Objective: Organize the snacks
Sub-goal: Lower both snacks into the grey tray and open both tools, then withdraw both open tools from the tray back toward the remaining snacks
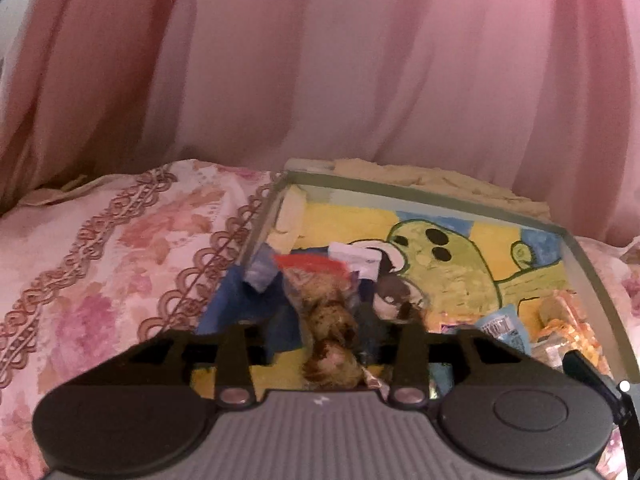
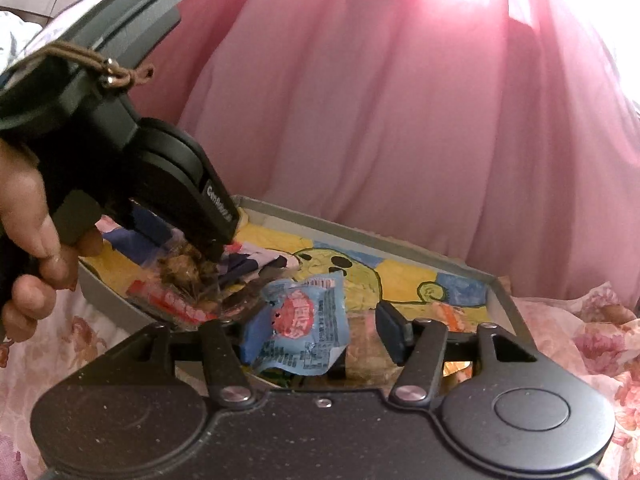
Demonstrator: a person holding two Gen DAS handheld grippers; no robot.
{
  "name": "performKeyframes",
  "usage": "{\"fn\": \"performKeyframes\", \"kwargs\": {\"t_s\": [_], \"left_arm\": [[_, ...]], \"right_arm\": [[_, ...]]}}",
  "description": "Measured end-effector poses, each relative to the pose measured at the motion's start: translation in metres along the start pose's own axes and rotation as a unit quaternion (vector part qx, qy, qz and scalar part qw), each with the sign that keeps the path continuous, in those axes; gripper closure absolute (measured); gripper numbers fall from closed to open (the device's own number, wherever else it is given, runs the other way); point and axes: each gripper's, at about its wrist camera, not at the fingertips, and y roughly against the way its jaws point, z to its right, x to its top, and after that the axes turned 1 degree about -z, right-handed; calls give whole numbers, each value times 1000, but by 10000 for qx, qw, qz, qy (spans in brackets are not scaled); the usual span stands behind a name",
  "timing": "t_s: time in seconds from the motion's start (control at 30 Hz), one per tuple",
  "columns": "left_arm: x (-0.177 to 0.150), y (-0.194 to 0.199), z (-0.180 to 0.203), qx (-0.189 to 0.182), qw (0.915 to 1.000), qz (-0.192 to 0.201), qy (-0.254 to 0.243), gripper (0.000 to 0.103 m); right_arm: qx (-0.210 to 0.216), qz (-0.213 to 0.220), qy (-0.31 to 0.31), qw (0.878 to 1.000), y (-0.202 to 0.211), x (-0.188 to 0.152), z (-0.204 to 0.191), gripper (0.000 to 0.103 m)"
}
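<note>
A clear bag of brown snacks with a red label (image 1: 328, 320) hangs over the painted tray (image 1: 432, 196), and my left gripper (image 1: 320, 300) is shut on it. The right wrist view shows that left gripper (image 2: 208, 256), held by a hand (image 2: 28, 216), pinching the same bag (image 2: 180, 276) above the tray's left end. My right gripper (image 2: 320, 336) is open low over the tray (image 2: 360, 236). A blue packet with a red circle (image 2: 300, 328) sits between its blue fingers, against the left finger (image 2: 248, 340) and well apart from the right one.
The grey-rimmed tray has a green cartoon figure (image 1: 448, 264) painted inside and rests on floral bedding (image 1: 100, 248). Orange packets (image 1: 568, 320), the blue packet (image 1: 504, 328) and a white packet (image 1: 356, 258) lie in it. A pink curtain (image 1: 320, 60) hangs close behind.
</note>
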Motion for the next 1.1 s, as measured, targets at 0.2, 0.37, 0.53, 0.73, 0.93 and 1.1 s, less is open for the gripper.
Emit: {"fn": "performKeyframes", "kwargs": {"t_s": [0.2, 0.37, 0.53, 0.73, 0.93, 1.1], "left_arm": [[-1, 27, -3, 77, 9996, 264, 3, 23], [6, 59, -13, 49, 9987, 320, 387, 12], [6, 99, -18, -7, 9970, 557, 531, 3], [-10, 144, -25, -382, 9942, 846, 549, 1], [-38, 184, -26, -501, 9922, 1070, 406, 1], [-66, 217, -25, -417, 9906, 1300, 58, 1]], "right_arm": [[-25, 119, -40, 9999, 15, 6, -1, 23], [-99, 266, -166, 9995, 44, 14, 8, 10], [-243, 428, -335, 9982, 85, 22, 19, 2], [-420, 626, -619, 9952, 139, 18, 27, 1], [-283, 784, -1377, 9870, 192, 7, 41, 1], [-191, 817, -1630, 9831, 229, -6, 44, 1]]}}
